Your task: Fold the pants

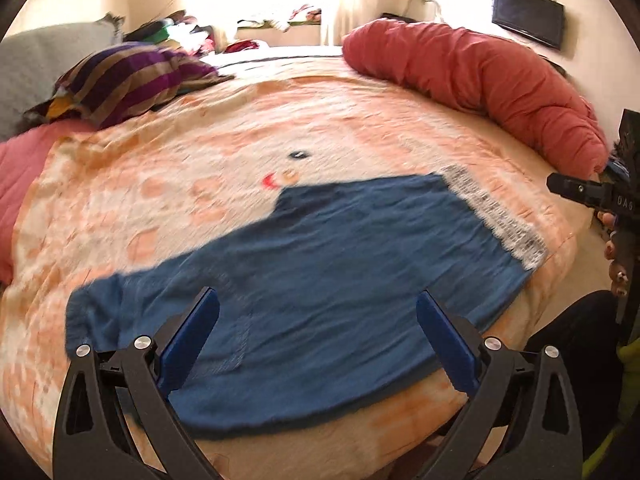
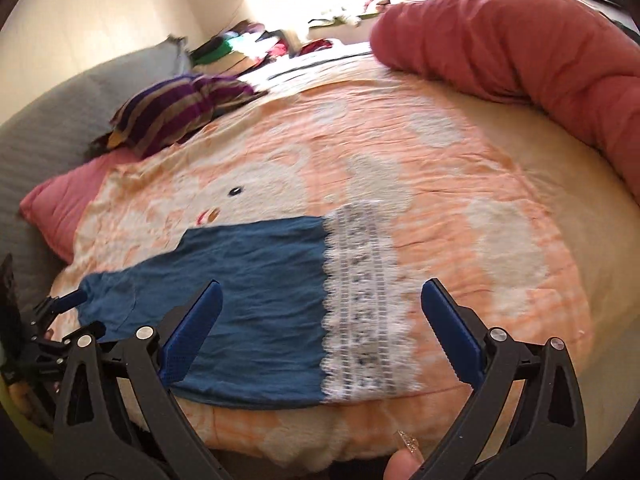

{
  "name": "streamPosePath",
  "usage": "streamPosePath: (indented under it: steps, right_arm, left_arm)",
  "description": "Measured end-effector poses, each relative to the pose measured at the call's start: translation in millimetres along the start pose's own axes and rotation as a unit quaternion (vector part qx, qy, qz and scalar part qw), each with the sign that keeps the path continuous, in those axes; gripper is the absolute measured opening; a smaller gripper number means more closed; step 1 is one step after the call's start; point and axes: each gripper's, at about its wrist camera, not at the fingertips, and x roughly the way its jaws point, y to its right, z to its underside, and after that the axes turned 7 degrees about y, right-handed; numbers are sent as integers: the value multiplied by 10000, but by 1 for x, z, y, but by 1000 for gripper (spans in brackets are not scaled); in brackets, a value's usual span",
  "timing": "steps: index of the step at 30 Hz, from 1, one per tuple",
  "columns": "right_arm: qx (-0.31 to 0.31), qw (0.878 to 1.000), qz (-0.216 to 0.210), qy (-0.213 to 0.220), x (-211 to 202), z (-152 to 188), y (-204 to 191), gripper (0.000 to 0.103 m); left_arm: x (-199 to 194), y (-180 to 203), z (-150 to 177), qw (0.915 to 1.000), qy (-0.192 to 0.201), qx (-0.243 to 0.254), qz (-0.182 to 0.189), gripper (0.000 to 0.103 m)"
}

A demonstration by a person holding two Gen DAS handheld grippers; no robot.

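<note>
The blue pants (image 1: 320, 280) lie flat on the orange and white bedspread (image 1: 160, 184), with a white lace hem (image 1: 496, 216) at the right end. My left gripper (image 1: 318, 312) is open and empty, hovering over the pants' near edge. In the right wrist view the pants (image 2: 256, 296) and lace hem (image 2: 360, 312) lie near the bed's front edge. My right gripper (image 2: 322, 300) is open and empty above the hem end. The left gripper also shows in the right wrist view (image 2: 60, 308), at the far left. The right gripper's body shows in the left wrist view (image 1: 592, 192), at the right edge.
A rolled red duvet (image 1: 480, 76) lies along the bed's far right side. A striped purple pillow (image 1: 132, 76), a pink pillow (image 2: 64, 208) and a grey headboard (image 1: 40, 68) are at the left. Clothes are piled by the bright window behind.
</note>
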Motion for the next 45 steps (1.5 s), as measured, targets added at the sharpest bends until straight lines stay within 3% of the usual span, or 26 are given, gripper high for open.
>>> streamPosePath:
  steps: [8,14,20,29,33,45]
  right_arm:
    - [600,9980,188,-21,-17,3,36,94]
    - [739,9967,214,-252,-8,10,37,94]
    - [812,9946,209,-610,12,19,34,94]
    - [1026,9879,188,-1148,48,36,31,94]
    - [850,9887,312,-1191,56,37,27,94]
    - [1084,9823,497,-1446,69,42,38,94]
  left_arm:
    - [32,38,-48,9973,-72,198,709,98]
    - [71,69,-83,9939,-227,660,854,98]
    - [109,85,-104,9923,-320,777,904,98]
    - [172,96,-114,9884,-691,765,1119,98]
    - [200,107,-115,9854,-852,857,1200,98]
    - [255,129,-113,9717,-1239,922,1786,97]
